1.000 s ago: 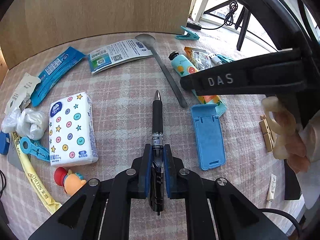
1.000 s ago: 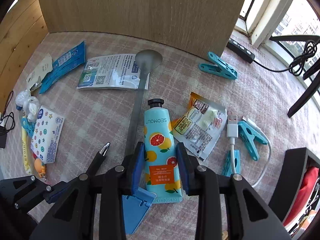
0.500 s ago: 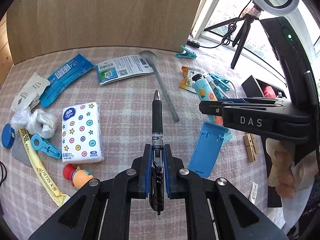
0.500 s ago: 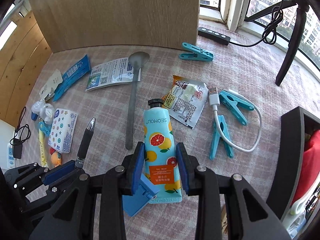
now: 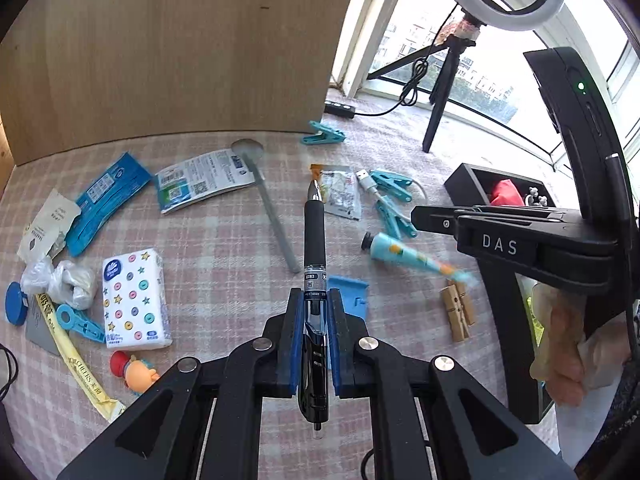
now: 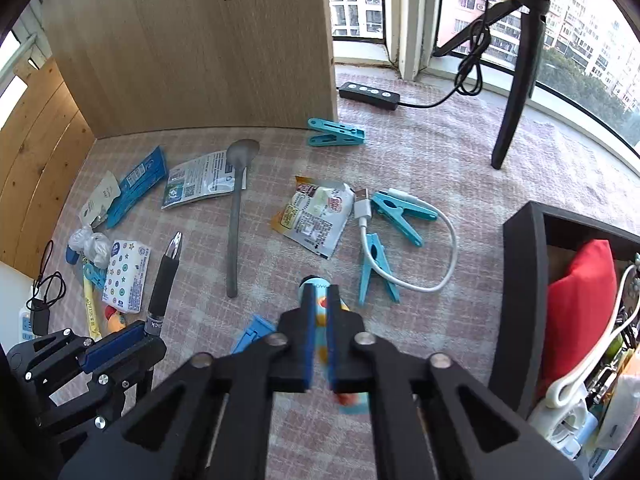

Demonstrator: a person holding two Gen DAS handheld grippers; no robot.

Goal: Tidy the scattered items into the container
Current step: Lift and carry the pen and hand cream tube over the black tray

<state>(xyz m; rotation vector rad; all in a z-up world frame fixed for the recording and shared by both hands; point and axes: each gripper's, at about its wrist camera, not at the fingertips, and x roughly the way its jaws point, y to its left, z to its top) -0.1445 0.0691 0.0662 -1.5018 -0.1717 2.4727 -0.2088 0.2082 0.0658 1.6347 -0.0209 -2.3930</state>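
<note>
Since a second ago both grippers have risen off the worktop with their loads, and the black container at the right has come into view. The left gripper has its jaws clenched on a black pen, which points straight ahead, tip forward, clear of the checked cloth. The right gripper has its jaws clamped on the hand cream tube — in the left wrist view the tube hangs tilted and motion-blurred, cap toward the left, above the cloth near two wooden pegs.

Just below the grippers lies a blue phone stand. To the near left sit a toy figure, a tissue pack and a yellow sachet. Further out a grey spoon lies with its bowl on a printed leaflet, beside a snack packet. Right of that, a white USB cable loops around two teal pegs. A third teal peg lies beyond, by the wooden backboard. The container already holds a red item — other contents are too cluttered to name.
</note>
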